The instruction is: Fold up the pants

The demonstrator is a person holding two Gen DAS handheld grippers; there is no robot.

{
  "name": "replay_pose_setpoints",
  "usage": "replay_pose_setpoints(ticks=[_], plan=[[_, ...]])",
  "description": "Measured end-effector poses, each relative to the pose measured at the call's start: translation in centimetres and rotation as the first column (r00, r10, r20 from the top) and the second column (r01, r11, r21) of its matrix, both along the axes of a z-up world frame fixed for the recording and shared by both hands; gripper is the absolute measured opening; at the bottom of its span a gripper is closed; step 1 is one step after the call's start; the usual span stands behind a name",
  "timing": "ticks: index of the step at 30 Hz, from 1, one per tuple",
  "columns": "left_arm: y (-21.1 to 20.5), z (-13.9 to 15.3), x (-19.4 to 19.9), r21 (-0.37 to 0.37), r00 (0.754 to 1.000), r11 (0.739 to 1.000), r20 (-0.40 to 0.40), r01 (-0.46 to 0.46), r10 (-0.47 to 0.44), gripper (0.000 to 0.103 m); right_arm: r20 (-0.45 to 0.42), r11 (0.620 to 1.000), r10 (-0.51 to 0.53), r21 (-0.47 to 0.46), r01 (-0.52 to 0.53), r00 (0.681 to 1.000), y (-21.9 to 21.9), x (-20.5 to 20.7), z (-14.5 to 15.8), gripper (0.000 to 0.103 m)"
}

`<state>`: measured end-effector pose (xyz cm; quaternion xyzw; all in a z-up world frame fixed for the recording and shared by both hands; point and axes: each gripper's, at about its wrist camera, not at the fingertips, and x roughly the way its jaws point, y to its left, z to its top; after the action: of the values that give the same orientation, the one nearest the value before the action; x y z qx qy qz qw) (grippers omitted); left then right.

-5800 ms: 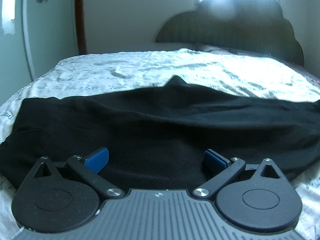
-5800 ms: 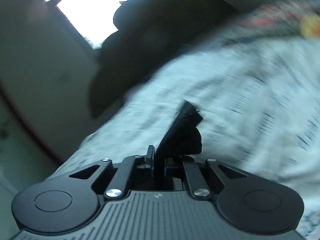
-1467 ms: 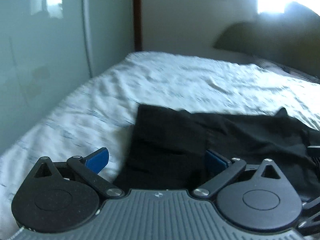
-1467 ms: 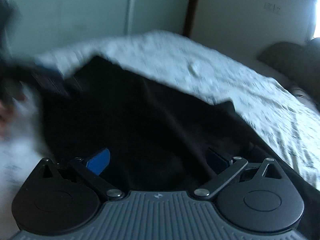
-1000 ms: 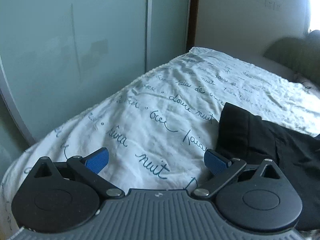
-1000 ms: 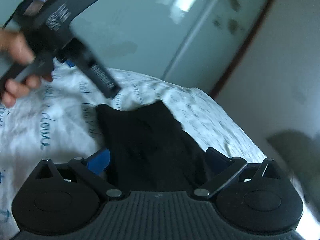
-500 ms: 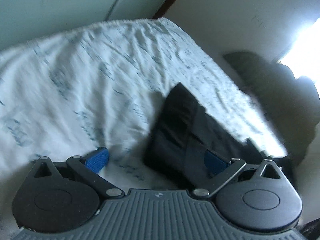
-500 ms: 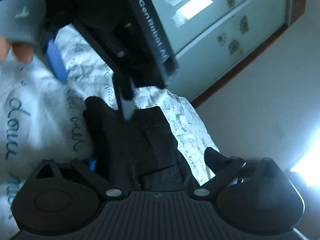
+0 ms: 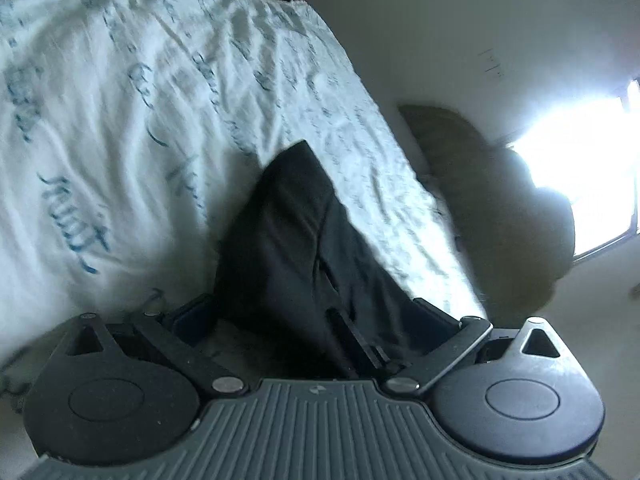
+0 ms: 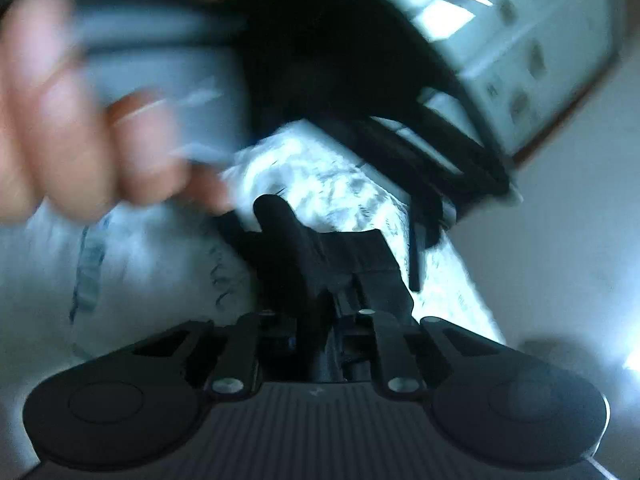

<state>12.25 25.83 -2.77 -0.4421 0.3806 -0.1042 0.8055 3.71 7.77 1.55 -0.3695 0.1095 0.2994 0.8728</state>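
Black pants (image 9: 304, 248) lie on the bed, one corner pointing away from me. My left gripper (image 9: 314, 314) stands open low over that end, the cloth running between its wide-apart fingers without the pads pressing on it. In the right wrist view my right gripper (image 10: 316, 324) is closing, its jaws nearly together with a bunched fold of the pants (image 10: 296, 252) pinched between them. A person's blurred hand (image 10: 60, 120) holds the left tool just ahead, and one of that tool's fingers (image 10: 414, 256) hangs beside the cloth.
The white bedsheet with blue script (image 9: 100, 120) spreads left and ahead, ending at the far bed edge. A dark headboard (image 9: 500, 200) and a bright window (image 9: 580, 184) are to the right. Pale wardrobe doors (image 10: 540, 52) stand behind the bed.
My right gripper's jaws went from wide apart to nearly together on a fold of the pants. The left gripper rolled and sank closer, so the pants' end now lies between its fingers.
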Motion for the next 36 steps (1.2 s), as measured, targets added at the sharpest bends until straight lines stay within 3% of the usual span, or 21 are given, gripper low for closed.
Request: replay_pose_setpoints(ticks=[3, 4, 6, 7, 8, 9, 11, 13, 15, 17, 20, 21, 23, 26, 33, 36], plan=[[-0.3, -0.4, 1.3, -0.070, 1.000, 0.998, 0.004, 0.006, -0.006, 0.101, -0.163, 0.972, -0.021, 0.227, 0.058, 0.986, -3.0, 2.4, 2.8, 0.015], [-0.5, -0.6, 1.9, -0.081, 1.000, 0.997, 0.001, 0.006, -0.006, 0.096, -0.205, 0.957, -0.020, 0.280, 0.078, 0.979, -4.0, 3.1, 3.5, 0.015], [-1.2, -0.9, 3.1, -0.070, 1.000, 0.997, -0.016, 0.019, -0.020, 0.065, -0.262, 0.932, -0.001, 0.350, 0.096, 0.965, -5.5, 4.3, 4.3, 0.015], [-1.5, -1.1, 3.5, -0.052, 0.999, 0.998, -0.045, 0.021, -0.024, 0.040, -0.295, 0.928, 0.018, 0.361, 0.094, 0.955, -6.0, 4.6, 4.5, 0.015], [-1.8, -1.4, 3.9, -0.017, 0.996, 1.000, -0.091, 0.008, -0.009, 0.032, -0.354, 0.932, 0.050, 0.353, 0.084, 0.934, -6.4, 5.2, 4.5, 0.016], [-2.0, -1.6, 4.0, 0.002, 0.995, 1.000, -0.099, -0.001, 0.001, 0.031, -0.401, 0.932, 0.087, 0.355, 0.068, 0.912, -6.8, 5.4, 4.7, 0.016], [-2.3, -1.4, 3.8, 0.042, 0.997, 0.999, -0.071, -0.002, 0.005, 0.024, -0.445, 0.907, 0.162, 0.418, 0.044, 0.881, -8.6, 5.3, 5.3, 0.016], [-3.0, -0.8, 3.6, 0.106, 0.999, 0.994, -0.043, 0.000, 0.005, 0.022, -0.474, 0.859, 0.221, 0.508, 0.060, 0.852, -10.9, 5.4, 6.0, 0.016], [-4.3, 0.2, 3.3, 0.210, 1.000, 0.978, -0.004, 0.002, -0.002, 0.021, -0.498, 0.817, 0.187, 0.557, 0.148, 0.847, -12.9, 7.1, 6.3, 0.016], [-6.0, 1.5, 2.7, 0.340, 0.999, 0.940, 0.044, -0.001, -0.015, 0.020, -0.522, 0.827, 0.037, 0.495, 0.267, 0.852, -13.2, 9.0, 5.6, 0.016], [-8.5, 3.3, 1.4, 0.480, 0.993, 0.877, 0.109, -0.012, -0.046, 0.019, -0.582, 0.881, -0.091, 0.332, 0.338, 0.808, -11.8, 11.4, 2.6, 0.016], [-9.4, 3.8, 0.9, 0.530, 0.989, 0.847, 0.135, -0.025, -0.056, 0.019, -0.579, 0.882, -0.084, 0.336, 0.332, 0.811, -11.8, 11.5, 2.2, 0.016], [-11.0, 5.2, -0.1, 0.596, 0.980, 0.801, 0.183, -0.046, -0.080, 0.019, -0.582, 0.845, -0.046, 0.411, 0.342, 0.812, -12.9, 11.3, 2.9, 0.016], [-13.9, 7.8, -1.8, 0.634, 0.957, 0.771, 0.258, -0.064, -0.132, 0.019, -0.582, 0.745, 0.039, 0.559, 0.365, 0.812, -15.9, 10.9, 4.6, 0.017], [-22.4, 11.3, -4.3, 0.672, 0.889, 0.740, 0.363, -0.041, -0.280, 0.019, -0.555, 0.621, 0.079, 0.677, 0.394, 0.828, -22.4, 8.1, 6.7, 0.017], [-25.4, 11.6, -4.6, 0.669, 0.872, 0.743, 0.368, -0.006, -0.324, 0.019, -0.547, 0.564, 0.046, 0.705, 0.430, 0.836, -26.6, 6.3, 7.0, 0.017]])
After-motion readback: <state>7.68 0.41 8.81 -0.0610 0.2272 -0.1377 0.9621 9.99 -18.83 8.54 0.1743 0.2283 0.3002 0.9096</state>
